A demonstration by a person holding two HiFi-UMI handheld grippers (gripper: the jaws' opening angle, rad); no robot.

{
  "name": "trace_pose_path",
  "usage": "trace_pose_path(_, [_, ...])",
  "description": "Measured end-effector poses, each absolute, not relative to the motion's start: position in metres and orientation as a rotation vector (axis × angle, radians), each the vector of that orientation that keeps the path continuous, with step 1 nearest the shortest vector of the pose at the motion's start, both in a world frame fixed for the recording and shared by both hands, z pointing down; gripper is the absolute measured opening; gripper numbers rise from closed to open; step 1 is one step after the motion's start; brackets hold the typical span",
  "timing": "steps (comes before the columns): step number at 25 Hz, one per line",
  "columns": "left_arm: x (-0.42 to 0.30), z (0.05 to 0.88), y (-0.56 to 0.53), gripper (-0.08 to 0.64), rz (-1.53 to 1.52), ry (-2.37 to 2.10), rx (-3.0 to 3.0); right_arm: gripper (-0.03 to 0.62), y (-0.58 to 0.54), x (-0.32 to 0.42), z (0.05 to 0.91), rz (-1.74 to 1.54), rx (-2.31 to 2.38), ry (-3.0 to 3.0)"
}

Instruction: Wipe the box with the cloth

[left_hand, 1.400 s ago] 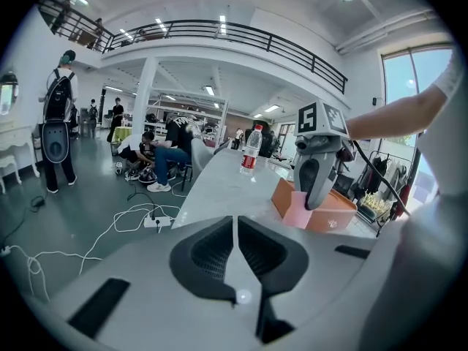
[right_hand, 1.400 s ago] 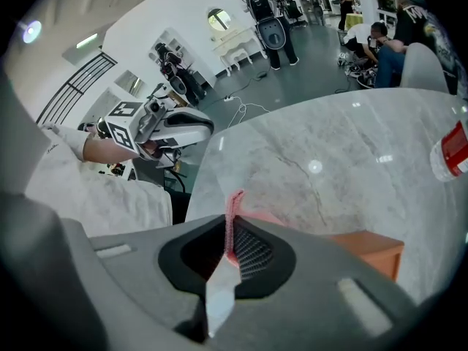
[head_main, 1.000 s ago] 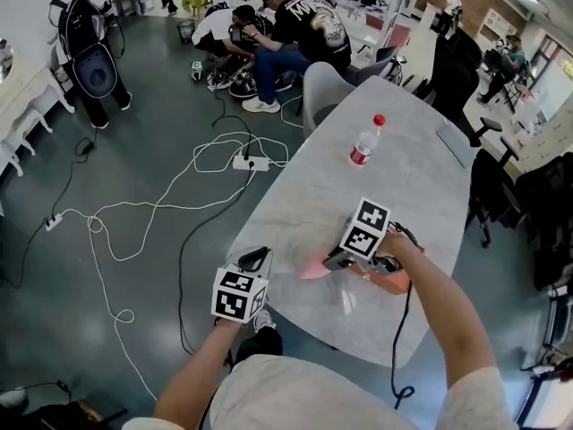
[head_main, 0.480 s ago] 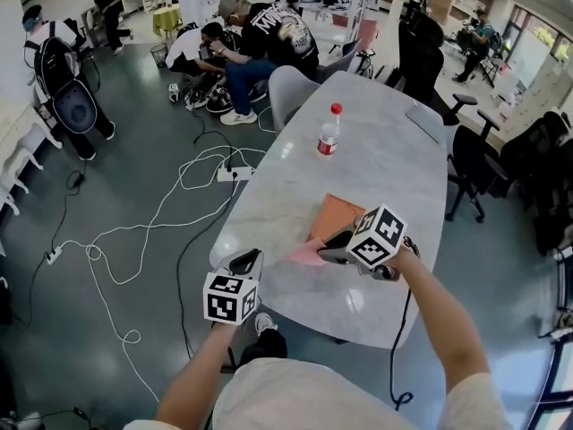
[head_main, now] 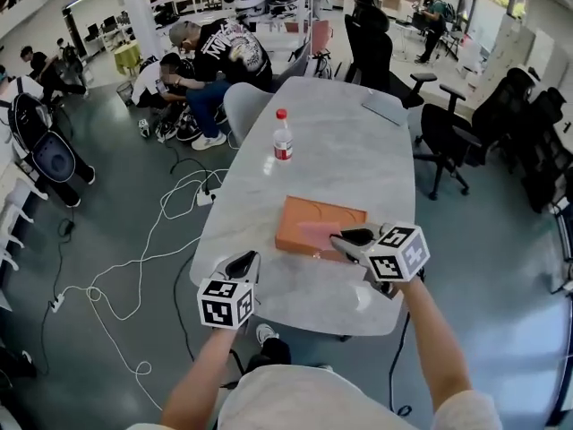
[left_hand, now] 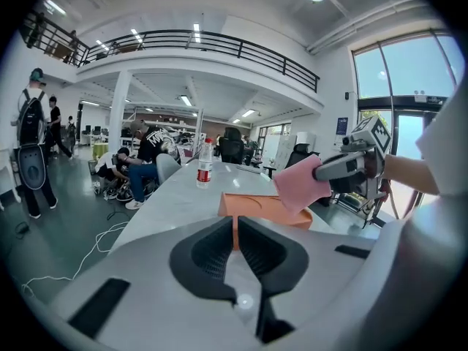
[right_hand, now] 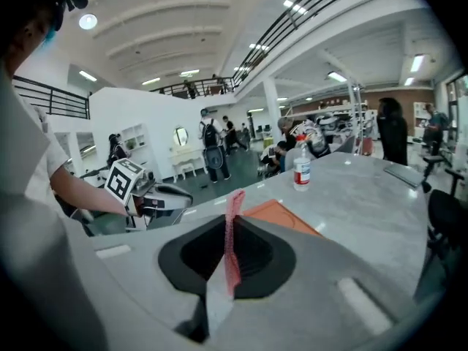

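R gripper [head_main: 345, 238] clenched on cloth [head_main: 313, 234] (above box [head_main: 304, 215]); L gripper [head_main: 243, 263] pinched together, empty

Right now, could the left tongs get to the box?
Probably yes: only bare table lies between the left tongs and the box, and nothing stands in between.

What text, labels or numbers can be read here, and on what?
Nothing is legible.
Bottle label: red, too small.
Black T-shirt back print: white lettering, blurred.
Wall sign: blue, too small.
Marker cubes: square patterns, no words.
Box and cloth: no print.
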State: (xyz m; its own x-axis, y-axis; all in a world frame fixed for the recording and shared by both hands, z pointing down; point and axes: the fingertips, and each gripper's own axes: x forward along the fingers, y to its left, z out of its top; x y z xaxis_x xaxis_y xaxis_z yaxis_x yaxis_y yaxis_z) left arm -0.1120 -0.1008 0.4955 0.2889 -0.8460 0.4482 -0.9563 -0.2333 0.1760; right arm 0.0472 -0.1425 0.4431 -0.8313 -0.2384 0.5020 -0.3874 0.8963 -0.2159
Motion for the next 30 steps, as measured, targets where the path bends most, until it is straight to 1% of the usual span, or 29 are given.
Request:
trace_pose_path(8, [-0.071,0.473,-0.108,0.026,0.388,-1.610,2.234,0.015,-0.144,0.121,0.422,0.381,0.983,-2.685])
trace_pose_path(13, [-0.049,0.471,-0.106,0.026,0.395,-1.573,2.269,0.015,-0.134,0.152,0.420,0.376,1.199,-2.693])
trace_pose_path(19, [-0.034,0.470,-0.104,0.026,0.402,-1.561,2.282,0.015,-0.126,0.168,0.419,0.382,1.281,-2.690])
trace_pose_path(30, [-0.018,0.470,-0.102,0.026,0.424,-1.545,2.297,0.015,-0.122,0.180,0.419,0.372,1.286,-2.695])
